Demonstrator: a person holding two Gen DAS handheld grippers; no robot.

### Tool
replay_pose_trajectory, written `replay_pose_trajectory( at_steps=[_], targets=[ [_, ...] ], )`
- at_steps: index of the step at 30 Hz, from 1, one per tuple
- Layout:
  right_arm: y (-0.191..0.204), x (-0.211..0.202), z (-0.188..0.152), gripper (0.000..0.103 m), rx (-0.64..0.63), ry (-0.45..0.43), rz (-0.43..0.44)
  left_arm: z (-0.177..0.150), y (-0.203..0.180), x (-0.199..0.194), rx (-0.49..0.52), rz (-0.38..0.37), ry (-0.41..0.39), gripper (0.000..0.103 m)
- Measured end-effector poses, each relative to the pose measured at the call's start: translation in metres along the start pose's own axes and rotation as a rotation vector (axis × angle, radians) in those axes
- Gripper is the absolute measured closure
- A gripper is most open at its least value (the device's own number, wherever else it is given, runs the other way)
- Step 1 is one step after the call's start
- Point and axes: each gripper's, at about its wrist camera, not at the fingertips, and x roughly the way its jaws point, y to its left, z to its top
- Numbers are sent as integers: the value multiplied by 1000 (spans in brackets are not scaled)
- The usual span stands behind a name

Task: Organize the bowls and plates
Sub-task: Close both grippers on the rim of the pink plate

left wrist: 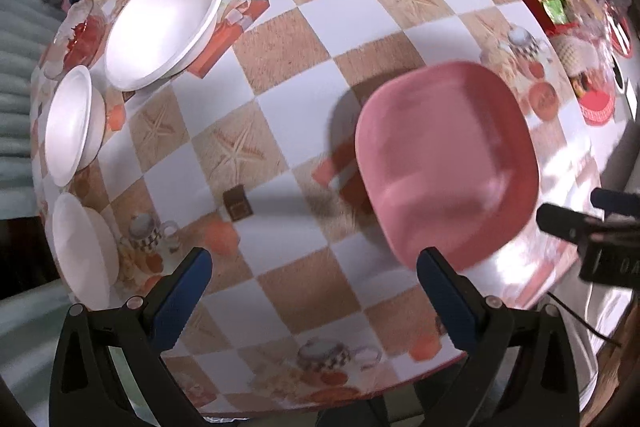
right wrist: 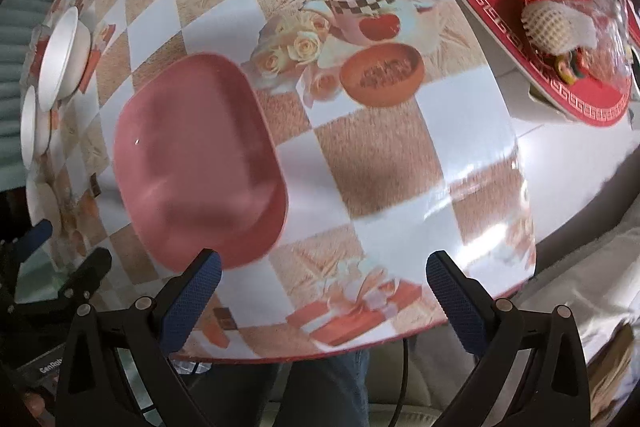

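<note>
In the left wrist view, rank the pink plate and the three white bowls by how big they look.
1. pink plate, nearest the camera
2. far white bowl
3. middle white bowl and near white bowl: alike, both edge-on at the fisheye rim, so unranked.

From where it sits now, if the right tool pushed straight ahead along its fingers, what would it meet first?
Probably bare tablecloth. The right tool is open and aimed between the pink plate on its left and the red tray far right. Its left finger might graze the plate's near rim; depth is unclear.
</note>
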Motion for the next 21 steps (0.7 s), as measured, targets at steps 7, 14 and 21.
replay_pose_trajectory(
  at_steps=[7, 14, 21],
  targets=[
    [9, 14, 25, 0, -67, 1, -34, 15, 0, 28, -100, 10, 35, 1],
    [16, 27, 47, 0, -128, -2, -56, 19, -10, 43, -157, 22, 12, 1],
    [21, 37, 54, 0, -196, -9, -108, 23, -7, 57, -203, -3, 13, 0]
  ],
)
